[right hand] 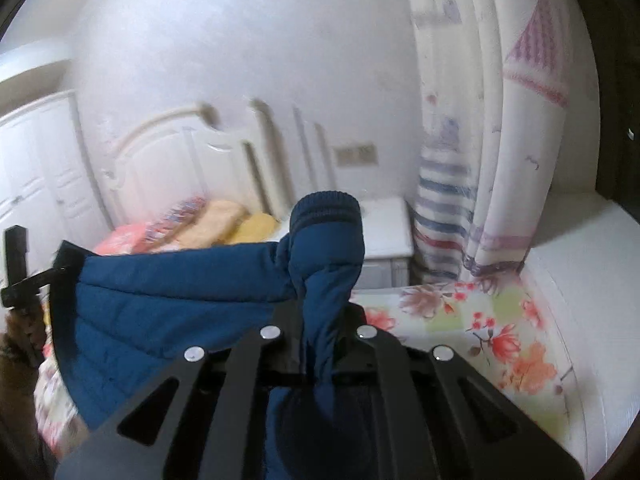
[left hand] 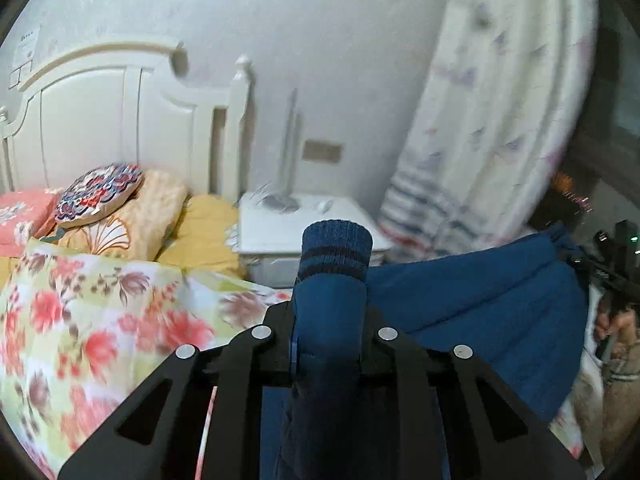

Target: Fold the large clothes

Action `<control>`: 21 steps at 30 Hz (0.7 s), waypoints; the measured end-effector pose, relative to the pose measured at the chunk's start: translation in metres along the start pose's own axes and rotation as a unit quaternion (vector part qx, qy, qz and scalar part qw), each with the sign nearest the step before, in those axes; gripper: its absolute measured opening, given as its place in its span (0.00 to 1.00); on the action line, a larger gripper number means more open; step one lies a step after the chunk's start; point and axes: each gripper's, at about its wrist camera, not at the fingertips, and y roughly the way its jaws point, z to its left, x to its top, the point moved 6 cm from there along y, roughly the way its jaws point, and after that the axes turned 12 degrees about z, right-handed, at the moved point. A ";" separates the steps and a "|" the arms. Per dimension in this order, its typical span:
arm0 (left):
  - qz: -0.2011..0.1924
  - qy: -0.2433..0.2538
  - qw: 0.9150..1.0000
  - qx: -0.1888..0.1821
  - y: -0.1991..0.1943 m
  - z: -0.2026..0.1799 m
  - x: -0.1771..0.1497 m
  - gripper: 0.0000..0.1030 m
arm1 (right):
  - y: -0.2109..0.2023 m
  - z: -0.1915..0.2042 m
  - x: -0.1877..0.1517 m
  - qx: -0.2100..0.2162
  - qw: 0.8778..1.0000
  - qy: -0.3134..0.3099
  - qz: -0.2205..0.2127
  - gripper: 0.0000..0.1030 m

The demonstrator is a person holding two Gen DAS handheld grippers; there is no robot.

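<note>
A dark blue padded jacket (left hand: 500, 300) hangs lifted above the bed, stretched between both grippers. In the left wrist view my left gripper (left hand: 330, 320) is shut on one sleeve, whose ribbed cuff (left hand: 336, 248) sticks up past the fingers. In the right wrist view my right gripper (right hand: 326, 320) is shut on the other sleeve, just below its ribbed cuff (right hand: 326, 216). The jacket's body (right hand: 160, 300) sags to the left of it. The fingertips of both grippers are hidden by the fabric.
A bed with a floral quilt (left hand: 80, 320) lies below, with pillows (left hand: 132, 216) against a white headboard (left hand: 100, 112). A white nightstand (left hand: 304, 220) stands beside it, and a patterned curtain (left hand: 500, 120) hangs to the right. White wardrobe doors (right hand: 32, 180) are at far left.
</note>
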 end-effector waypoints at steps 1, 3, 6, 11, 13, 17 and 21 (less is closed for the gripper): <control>0.037 -0.018 0.999 0.013 0.035 0.013 0.007 0.19 | 0.027 -0.008 0.002 -0.002 0.999 0.023 0.031 0.07; 0.085 -0.033 0.995 0.034 0.092 0.027 -0.002 0.19 | 0.086 -0.027 -0.011 -0.033 0.994 0.043 0.095 0.07; 0.155 -0.038 0.983 0.087 0.173 0.038 -0.051 0.20 | 0.162 -0.055 -0.065 -0.056 0.980 0.081 0.173 0.17; 0.123 -0.023 0.985 0.123 0.162 0.041 -0.047 0.20 | 0.149 -0.059 -0.061 -0.043 0.983 0.092 0.150 0.11; 0.102 -0.012 0.987 0.122 0.146 0.038 -0.033 0.20 | 0.132 -0.056 -0.049 -0.030 0.987 0.091 0.126 0.10; 0.129 -0.014 0.982 0.139 0.170 0.043 -0.042 0.20 | 0.140 -0.057 -0.050 -0.034 0.987 0.081 0.133 0.13; 0.161 -0.012 0.972 0.168 0.187 0.039 -0.053 0.38 | 0.163 -0.061 -0.064 -0.051 0.981 0.078 0.169 0.35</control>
